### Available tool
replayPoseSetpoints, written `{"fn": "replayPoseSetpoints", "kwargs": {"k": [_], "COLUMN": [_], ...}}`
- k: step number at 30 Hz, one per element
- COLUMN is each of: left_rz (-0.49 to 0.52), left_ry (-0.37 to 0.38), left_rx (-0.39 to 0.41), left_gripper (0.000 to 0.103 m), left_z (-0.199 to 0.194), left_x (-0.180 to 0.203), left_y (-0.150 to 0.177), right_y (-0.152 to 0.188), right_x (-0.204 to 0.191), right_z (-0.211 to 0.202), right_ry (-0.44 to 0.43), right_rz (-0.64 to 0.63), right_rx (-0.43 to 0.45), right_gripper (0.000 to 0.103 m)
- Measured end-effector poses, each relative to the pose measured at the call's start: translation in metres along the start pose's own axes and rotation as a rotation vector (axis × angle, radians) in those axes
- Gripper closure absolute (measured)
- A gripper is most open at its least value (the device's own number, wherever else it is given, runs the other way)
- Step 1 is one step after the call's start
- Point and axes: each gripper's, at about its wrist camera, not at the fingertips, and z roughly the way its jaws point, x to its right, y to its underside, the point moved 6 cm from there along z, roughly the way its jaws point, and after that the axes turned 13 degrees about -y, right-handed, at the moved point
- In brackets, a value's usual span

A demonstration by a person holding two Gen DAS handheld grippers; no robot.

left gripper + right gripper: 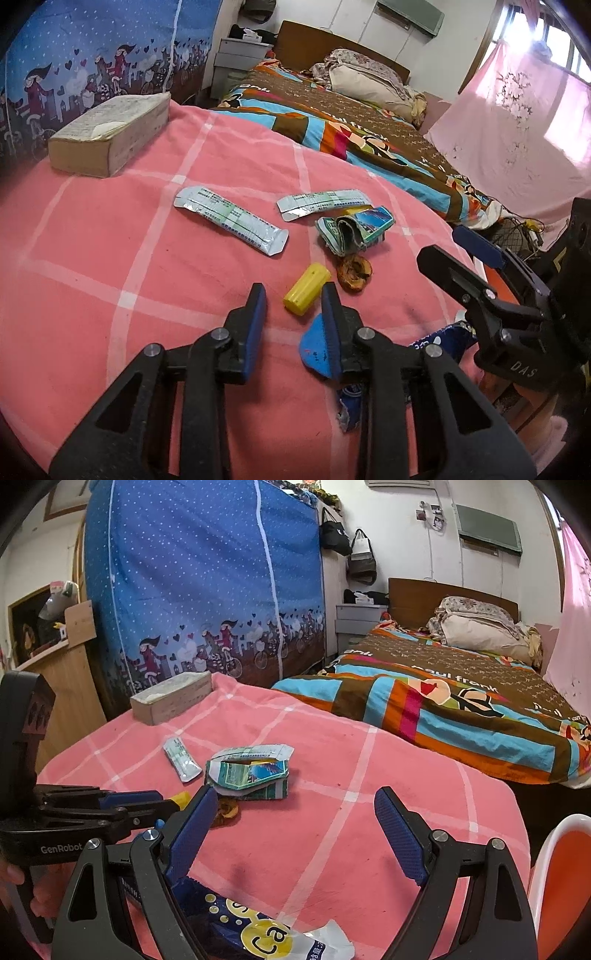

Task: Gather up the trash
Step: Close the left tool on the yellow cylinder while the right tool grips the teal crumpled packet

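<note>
Trash lies on a pink checked cloth [110, 258]. A short yellow cylinder [306, 291] rests between the fingertips of my left gripper [293, 297]; the jaws stand apart and the left pad is clear of it. A blue scrap [314, 347] lies against the right finger. Beyond are two foil sachets [231, 218] [321, 203], a crumpled carton [354, 229] and a brown peel [354, 275]. My right gripper [295, 801] hangs wide open over the cloth with nothing between its fingers, above a blue snack wrapper [258, 930]. It also shows in the left wrist view as the right gripper [441, 242].
A beige box [110, 133] sits at the cloth's far left corner. An orange bin with a white rim [565, 878] stands off the right edge. A bed with a patterned quilt [461, 701] lies beyond, a blue wardrobe cover [203, 590] behind.
</note>
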Motion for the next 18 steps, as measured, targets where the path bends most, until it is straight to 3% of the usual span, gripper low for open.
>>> {"fn": "replayPoseSetpoints", "kwargs": {"k": [2,4,8,13,18], "left_rz": [-0.004,0.009,0.025,-0.064,-0.13], "left_ry": [0.001,0.012,0.0,-0.025,-0.096], "left_rx": [0.0,-0.002,0.013,0.028,0.071], "left_gripper": [0.071,0.079,0.081,0.083,0.083], "left_z": [0.001,0.002,0.001,-0.001,-0.006], "left_x": [0.0,0.004,0.007,-0.008,-0.028], "left_y": [-0.001,-0.001,0.0,-0.003,-0.008], "right_y": [0.001,0.002,0.003,0.002,-0.005], "right_x": [0.0,0.0,-0.001,-0.001,-0.003], "right_z": [0.001,0.003,0.006,0.009,0.024], "right_ry": [0.002,0.004,0.006,-0.008,-0.082], "right_rz": [-0.002,-0.004,-0.007,0.01,0.064], "right_rx": [-0.005,-0.017,-0.035,-0.04,-0.057], "right_gripper": [0.016,0.016,0.016,0.016,0.016]}}
